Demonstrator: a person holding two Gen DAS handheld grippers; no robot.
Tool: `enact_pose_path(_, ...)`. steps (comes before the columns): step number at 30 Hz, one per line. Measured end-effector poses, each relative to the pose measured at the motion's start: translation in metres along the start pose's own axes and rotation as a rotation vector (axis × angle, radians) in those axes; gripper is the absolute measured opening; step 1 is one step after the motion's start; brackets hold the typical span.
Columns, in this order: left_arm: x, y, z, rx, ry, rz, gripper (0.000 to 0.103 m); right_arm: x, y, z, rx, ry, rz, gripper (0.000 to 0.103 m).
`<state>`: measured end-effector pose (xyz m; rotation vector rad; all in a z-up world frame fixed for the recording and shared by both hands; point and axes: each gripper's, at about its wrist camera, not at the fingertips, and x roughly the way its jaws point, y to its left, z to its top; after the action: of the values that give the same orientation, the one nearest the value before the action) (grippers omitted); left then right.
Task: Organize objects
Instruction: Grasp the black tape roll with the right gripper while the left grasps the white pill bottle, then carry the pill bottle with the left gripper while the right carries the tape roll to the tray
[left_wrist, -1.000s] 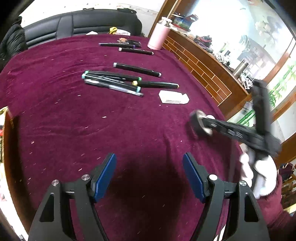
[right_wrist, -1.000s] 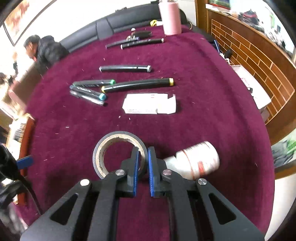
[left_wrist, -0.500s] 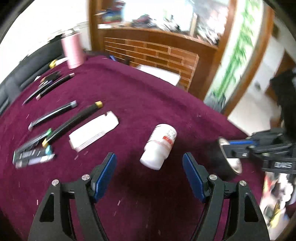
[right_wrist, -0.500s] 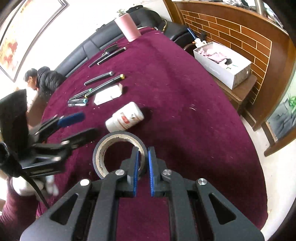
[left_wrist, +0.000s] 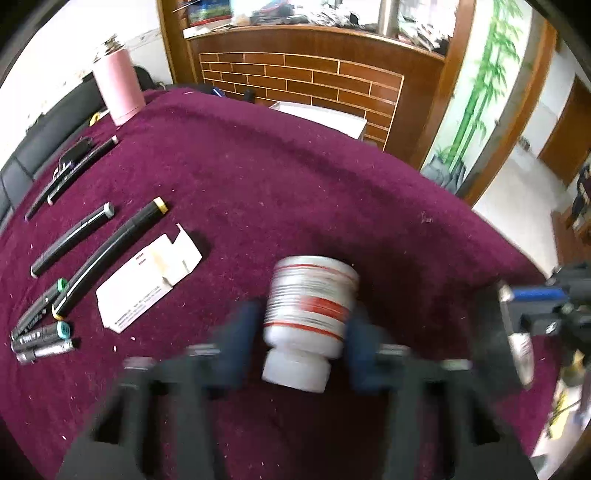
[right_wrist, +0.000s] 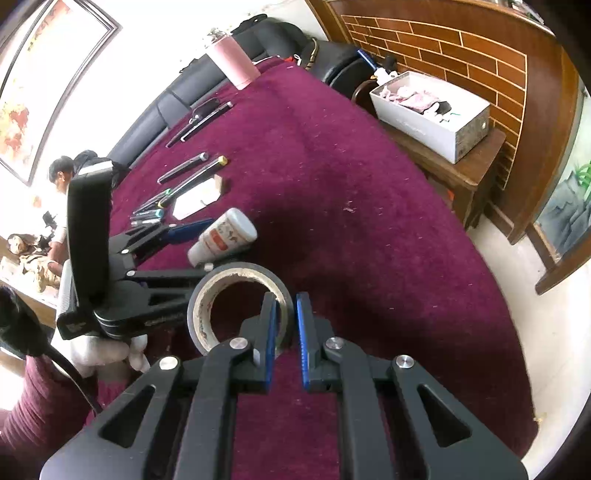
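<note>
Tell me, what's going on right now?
Left tongs straddling white bottle, blurred, grip unclear. Right tongs shut on tape roll. Nothing in the way.

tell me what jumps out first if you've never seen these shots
The white bottle with red bands lies on its side mid-frame on the maroon tablecloth, between the blurred fingers of the left claw. In the right wrist view, the right claw pinches the wall of a grey tape roll. A row of markers and a flat white carton lie to the left.

Print on the white bottle (left_wrist: 310, 314) and flat carton (left_wrist: 147, 280) is unreadable.
</note>
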<state>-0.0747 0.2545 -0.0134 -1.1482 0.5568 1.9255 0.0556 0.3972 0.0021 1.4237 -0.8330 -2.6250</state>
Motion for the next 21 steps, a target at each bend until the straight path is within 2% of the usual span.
enact_pose_path(1, -0.002, 0.005, -0.001, -0.039, 0.006, -0.020, 0.030, 0.000, 0.003, 0.000, -0.005, 0.000, 0.002, 0.008)
enact_pose_path(5, -0.019, 0.024, -0.017, -0.126, -0.031, -0.021, 0.030, 0.002, 0.024, -0.002, -0.037, 0.003, 0.021, 0.008)
enact_pose_path(9, -0.054, 0.050, -0.049, -0.232, -0.086, -0.030, 0.030, 0.010, 0.055, -0.005, -0.087, 0.018, 0.055, 0.008)
enact_pose_path(15, -0.134, 0.086, -0.127, -0.401, -0.166, 0.016, 0.030, 0.031, 0.127, -0.016, -0.191, 0.072, 0.137, 0.008)
enact_pose_path(18, -0.179, 0.114, -0.179, -0.515, -0.226, 0.046, 0.030, 0.040, 0.174, -0.028, -0.270, 0.094, 0.173, 0.008)
enact_pose_path(21, -0.217, 0.141, -0.233, -0.621, -0.271, 0.113, 0.031, 0.048, 0.221, -0.042, -0.346, 0.122, 0.215, 0.008)
